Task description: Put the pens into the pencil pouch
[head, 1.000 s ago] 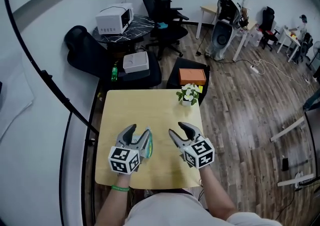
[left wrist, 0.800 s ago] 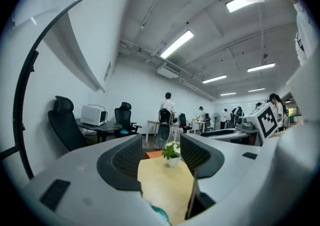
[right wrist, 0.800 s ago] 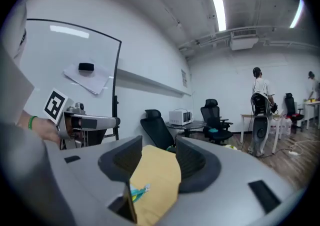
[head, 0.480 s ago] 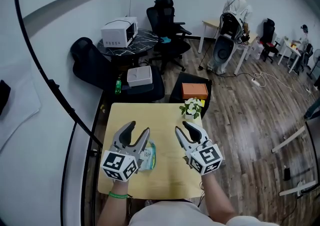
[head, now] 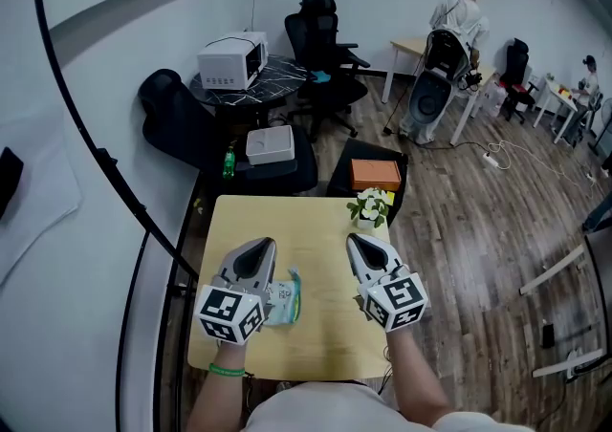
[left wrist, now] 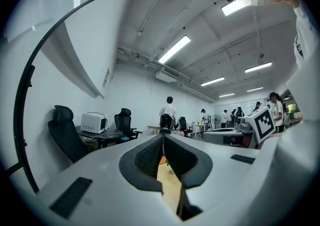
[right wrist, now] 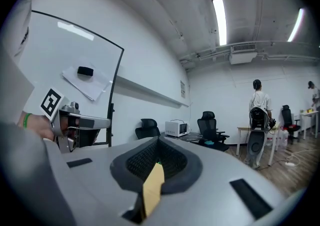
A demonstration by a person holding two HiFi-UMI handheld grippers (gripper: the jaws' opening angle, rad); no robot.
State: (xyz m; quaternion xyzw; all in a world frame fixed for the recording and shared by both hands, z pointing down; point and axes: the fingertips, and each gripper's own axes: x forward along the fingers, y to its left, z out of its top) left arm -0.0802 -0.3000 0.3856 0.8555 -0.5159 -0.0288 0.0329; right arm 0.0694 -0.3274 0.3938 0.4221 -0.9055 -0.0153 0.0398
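A light green and white pencil pouch [head: 283, 296] lies on the yellow wooden table [head: 316, 344], partly hidden under my left gripper [head: 256, 250]. That gripper hovers above the pouch's left side with its jaws shut and nothing between them. My right gripper [head: 361, 244] is held over the table to the right of the pouch, also shut and empty. In the left gripper view [left wrist: 163, 137] and the right gripper view [right wrist: 159, 142] the jaws meet at their tips and point out across the room. No pens show in any view.
A small pot of white flowers [head: 371, 208] stands at the table's far right corner. Beyond the table are an orange box [head: 369, 174], a white box [head: 268, 144], black office chairs [head: 320, 38] and a microwave [head: 231, 59]. A person [head: 463, 10] stands far off.
Both grippers were open a second ago and are now shut. They have shifted slightly forward over the table, and the pouch shows more beside the left gripper.
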